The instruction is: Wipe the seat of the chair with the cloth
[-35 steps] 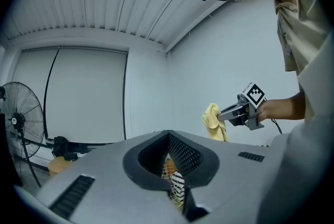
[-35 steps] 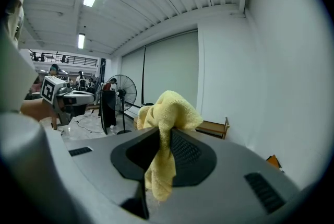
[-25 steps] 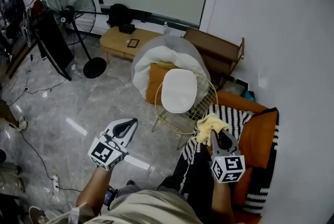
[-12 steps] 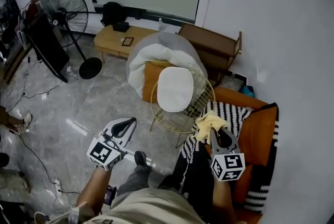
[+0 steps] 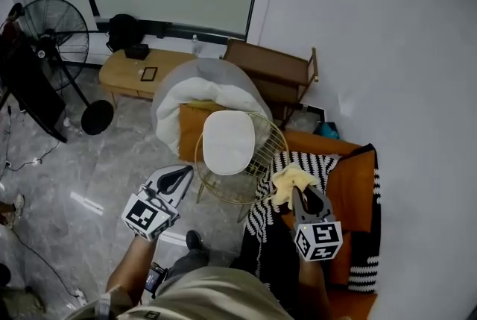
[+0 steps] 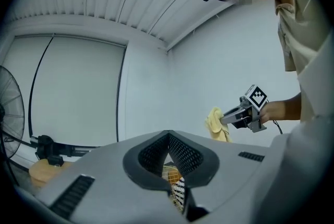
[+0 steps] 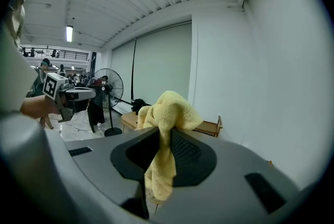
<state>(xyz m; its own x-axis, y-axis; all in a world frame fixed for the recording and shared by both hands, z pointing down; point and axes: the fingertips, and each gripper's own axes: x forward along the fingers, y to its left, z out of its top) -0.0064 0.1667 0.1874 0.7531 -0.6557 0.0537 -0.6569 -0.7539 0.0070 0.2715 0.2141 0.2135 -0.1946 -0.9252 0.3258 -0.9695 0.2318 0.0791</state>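
Since a second ago the chair point(image 5: 268, 148) and the fan point(image 5: 54, 27) have slid further left in the head view, while both grippers sit about where they were. The right gripper point(image 5: 298, 192) has its jaws clamped on the yellow cloth point(image 5: 287, 178), held beside the chair's wire rim and off its white seat point(image 5: 227, 142). The left gripper point(image 5: 186, 171) has its jaws closed on nothing. The only print is black-and-white squares on the left marker cube point(image 5: 147, 215) and the right marker cube point(image 5: 317, 240).
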